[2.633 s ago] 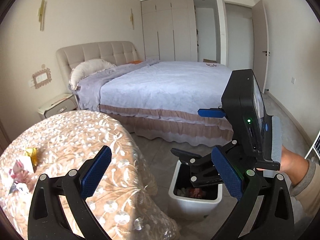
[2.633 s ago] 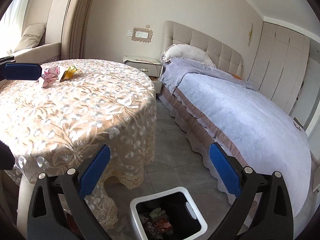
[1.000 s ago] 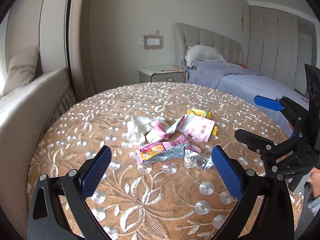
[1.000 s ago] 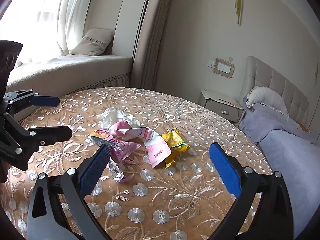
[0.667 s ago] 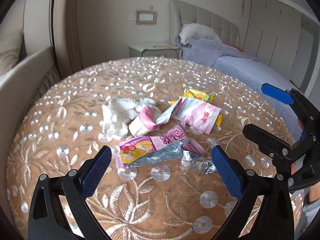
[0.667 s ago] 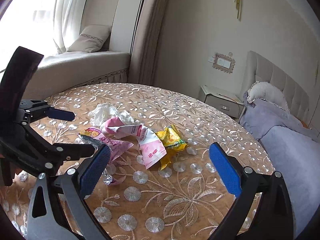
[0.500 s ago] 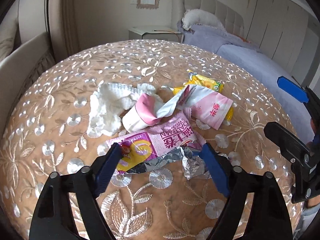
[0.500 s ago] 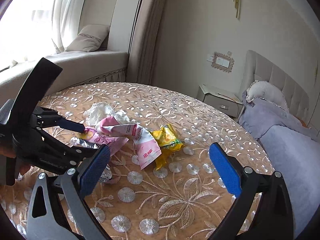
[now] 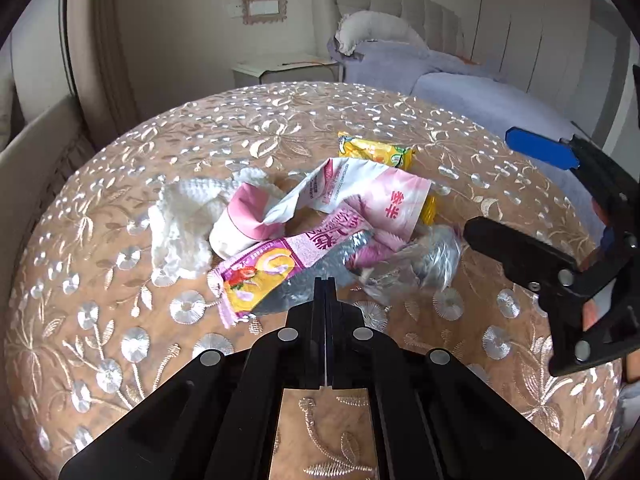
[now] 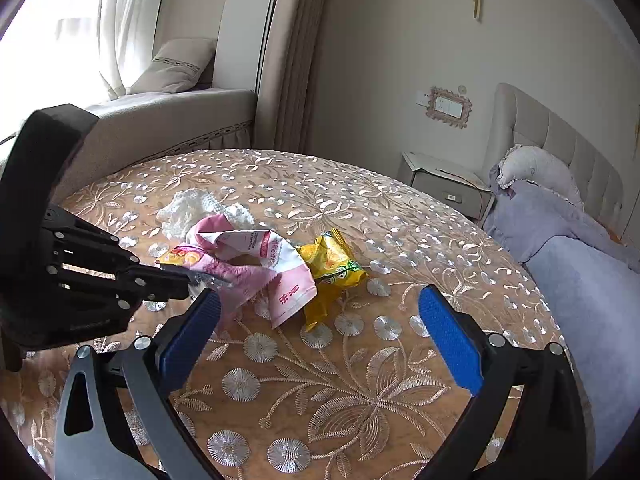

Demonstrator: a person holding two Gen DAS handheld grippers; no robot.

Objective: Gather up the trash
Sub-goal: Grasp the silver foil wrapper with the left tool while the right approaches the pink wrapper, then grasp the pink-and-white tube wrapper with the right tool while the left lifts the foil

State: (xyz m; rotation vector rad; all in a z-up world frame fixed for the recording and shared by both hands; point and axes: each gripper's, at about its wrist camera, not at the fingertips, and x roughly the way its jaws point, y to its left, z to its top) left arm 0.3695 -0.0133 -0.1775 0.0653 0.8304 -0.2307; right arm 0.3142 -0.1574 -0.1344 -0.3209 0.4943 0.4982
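Note:
A heap of trash lies in the middle of the round table [image 9: 120, 340]: a crumpled white tissue [image 9: 180, 216], a pink-and-white pouch [image 9: 372, 196], a yellow snack wrapper [image 9: 376, 150], a pink-and-yellow wrapper with a silver inside [image 9: 276, 268] and a crumpled clear foil [image 9: 428, 260]. My left gripper [image 9: 324, 286] is shut, its tips pinching the silver edge of the pink-and-yellow wrapper [image 10: 208, 264]. The right wrist view shows the left gripper [image 10: 188, 278] reaching in from the left. My right gripper [image 10: 320, 340] stands open just short of the yellow snack wrapper [image 10: 332, 268], holding nothing.
The table wears a tan embroidered cloth [image 10: 340, 380]. Behind it are a nightstand [image 10: 444, 188], a bed with a lilac cover [image 10: 580, 280] and a cushioned window seat [image 10: 172, 108] under curtains.
My left gripper came down and forward onto the trash heap and its jaws went from wide open to shut on the silver-lined wrapper. The right gripper edged slightly closer to the heap.

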